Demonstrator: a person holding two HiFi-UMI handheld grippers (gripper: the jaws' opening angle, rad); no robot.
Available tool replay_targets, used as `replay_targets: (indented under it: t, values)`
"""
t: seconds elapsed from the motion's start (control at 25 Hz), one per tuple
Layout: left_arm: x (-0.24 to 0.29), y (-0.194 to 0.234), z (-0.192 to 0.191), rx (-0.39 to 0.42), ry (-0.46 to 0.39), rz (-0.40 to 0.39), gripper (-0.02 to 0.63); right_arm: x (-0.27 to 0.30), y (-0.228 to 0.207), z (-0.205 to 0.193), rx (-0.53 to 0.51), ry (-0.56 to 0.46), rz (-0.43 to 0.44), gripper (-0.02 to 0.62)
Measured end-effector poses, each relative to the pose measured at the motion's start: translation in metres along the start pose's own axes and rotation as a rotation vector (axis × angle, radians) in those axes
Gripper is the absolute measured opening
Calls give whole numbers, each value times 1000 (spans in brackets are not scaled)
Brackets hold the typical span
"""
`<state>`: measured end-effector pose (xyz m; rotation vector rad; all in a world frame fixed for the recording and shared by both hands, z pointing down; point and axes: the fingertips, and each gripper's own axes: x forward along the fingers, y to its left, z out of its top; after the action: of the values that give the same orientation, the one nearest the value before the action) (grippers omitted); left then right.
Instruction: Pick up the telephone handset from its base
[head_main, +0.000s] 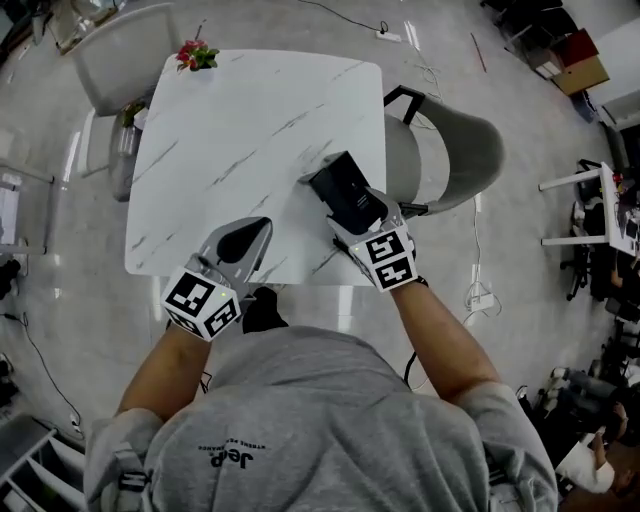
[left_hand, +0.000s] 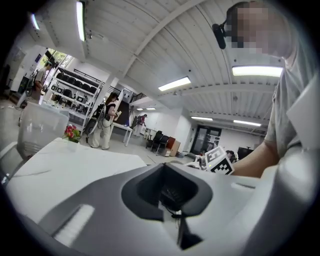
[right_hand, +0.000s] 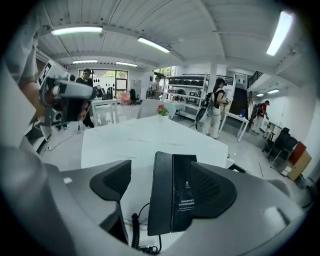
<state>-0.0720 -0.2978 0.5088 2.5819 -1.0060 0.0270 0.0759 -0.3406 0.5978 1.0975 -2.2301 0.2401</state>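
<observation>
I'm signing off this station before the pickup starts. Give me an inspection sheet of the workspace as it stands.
Surface: white marbled table, mostly bare.
Job's things: black handset lies on its base, near the table's right front corner; not lifted.
Clutter: small pot of flowers at the far left corner.
Grippers: right gripper open, jaws either side of the telephone, not closed on it. Left gripper shut, empty, over the near edge.
Cables: coiled cord at the telephone's near end; loose cable on the floor to the right.
Surroundings: grey chair on the right, clear chair far left; people farther off.
</observation>
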Motion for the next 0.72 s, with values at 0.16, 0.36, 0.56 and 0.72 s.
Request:
replay_targets:
  t: [0.16, 0.36, 0.56, 0.72]
  values:
    - [-12, 16, -10, -25, 13, 30, 57, 37, 3, -22, -39, 59, -52, 360]
    - [-24, 26, -20, -38, 38, 46, 57, 60, -1, -51, -77, 114, -113, 360]
    - [-25, 33, -29, -52, 62, 44, 57, 76, -2, -69, -139, 165, -143, 359]
    - [-23, 32, -31, -65, 73, 34, 57, 81, -4, -78, -192, 194, -171, 345]
